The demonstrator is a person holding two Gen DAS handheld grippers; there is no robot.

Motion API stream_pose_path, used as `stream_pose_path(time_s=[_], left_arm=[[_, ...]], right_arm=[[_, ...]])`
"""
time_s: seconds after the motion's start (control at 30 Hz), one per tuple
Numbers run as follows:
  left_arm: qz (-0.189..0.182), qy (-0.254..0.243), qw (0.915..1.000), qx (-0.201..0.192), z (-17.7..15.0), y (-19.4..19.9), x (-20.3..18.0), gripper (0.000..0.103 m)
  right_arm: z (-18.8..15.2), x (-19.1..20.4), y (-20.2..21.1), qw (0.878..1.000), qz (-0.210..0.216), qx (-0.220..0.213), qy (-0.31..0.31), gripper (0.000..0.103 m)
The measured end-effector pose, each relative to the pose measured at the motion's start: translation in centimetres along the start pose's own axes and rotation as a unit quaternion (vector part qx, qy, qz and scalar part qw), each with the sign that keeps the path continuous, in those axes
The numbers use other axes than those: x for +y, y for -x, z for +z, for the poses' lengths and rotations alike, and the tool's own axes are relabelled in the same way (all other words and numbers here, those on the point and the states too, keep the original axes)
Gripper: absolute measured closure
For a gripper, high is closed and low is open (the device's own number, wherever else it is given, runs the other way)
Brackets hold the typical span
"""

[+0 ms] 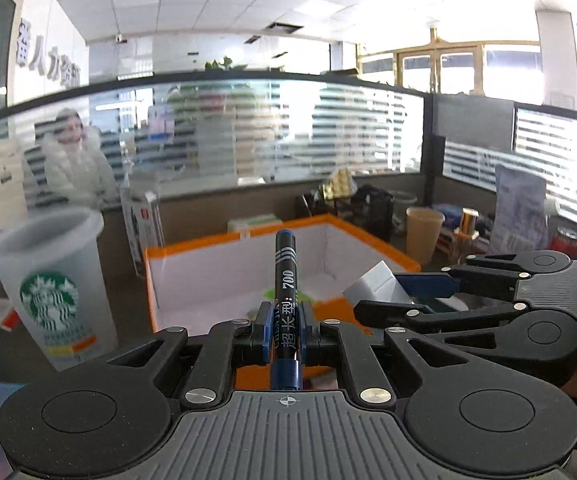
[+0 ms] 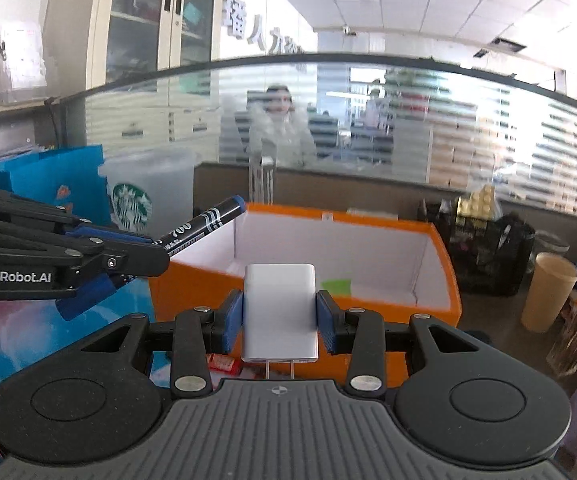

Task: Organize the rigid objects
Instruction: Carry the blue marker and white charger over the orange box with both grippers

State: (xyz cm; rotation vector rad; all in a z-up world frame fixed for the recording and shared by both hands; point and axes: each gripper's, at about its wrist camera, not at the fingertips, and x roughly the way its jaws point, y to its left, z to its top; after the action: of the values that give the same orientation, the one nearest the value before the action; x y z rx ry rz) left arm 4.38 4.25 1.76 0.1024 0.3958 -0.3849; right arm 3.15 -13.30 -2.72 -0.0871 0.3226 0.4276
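Note:
My left gripper (image 1: 285, 336) is shut on a black and blue marker pen (image 1: 286, 280) that points forward toward an open orange box with a white inside (image 1: 192, 276). My right gripper (image 2: 280, 316) is shut on a white power adapter (image 2: 280, 304), its plug prongs toward the camera, held just in front of the same orange box (image 2: 440, 292). In the right wrist view the left gripper (image 2: 144, 254) with the marker (image 2: 204, 222) sits at the left. In the left wrist view the right gripper (image 1: 424, 296) holds the adapter (image 1: 376, 286) at the right.
A frosted Starbucks cup (image 1: 52, 288) stands left of the box. A green item (image 2: 336, 286) lies on the box floor. A tan paper cup (image 2: 548, 296), a black crate (image 2: 488, 256) and clutter sit at the right. A blue bag (image 2: 56, 184) stands at the left. A glass partition runs behind.

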Motion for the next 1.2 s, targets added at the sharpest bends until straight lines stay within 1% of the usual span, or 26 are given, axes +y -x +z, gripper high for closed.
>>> stream_pose_path(time_s=[0.23,0.47,0.67,0.83,1.2], left_arm=[[0.012,-0.002,0.9998,-0.018,2.1,-0.6,0.4,0.092],[0.018,-0.002,0.9996,-0.020,3.3,-1.8,1.0,0.092],[0.021,0.010,0.9996,-0.013,4.0,-3.7,1.9,0.092],[0.029,0.028,0.9992,-0.001,4.4,-5.9,3.0,0.092],[0.036,0.055,0.9974,0.030,4.3,-10.1,4.6,0.092]], right_arm=[[2.5,-0.8,-0.5,1.000,-0.007,-0.023,0.007,0.067],[4.4,-2.0,-1.7,0.999,-0.013,-0.036,0.002,0.067],[5.4,-3.1,-2.9,0.999,-0.017,-0.038,-0.004,0.067],[5.7,-3.6,-4.6,0.999,-0.018,-0.030,-0.007,0.067],[6.3,-4.4,-8.3,1.000,-0.013,-0.015,-0.010,0.067]])
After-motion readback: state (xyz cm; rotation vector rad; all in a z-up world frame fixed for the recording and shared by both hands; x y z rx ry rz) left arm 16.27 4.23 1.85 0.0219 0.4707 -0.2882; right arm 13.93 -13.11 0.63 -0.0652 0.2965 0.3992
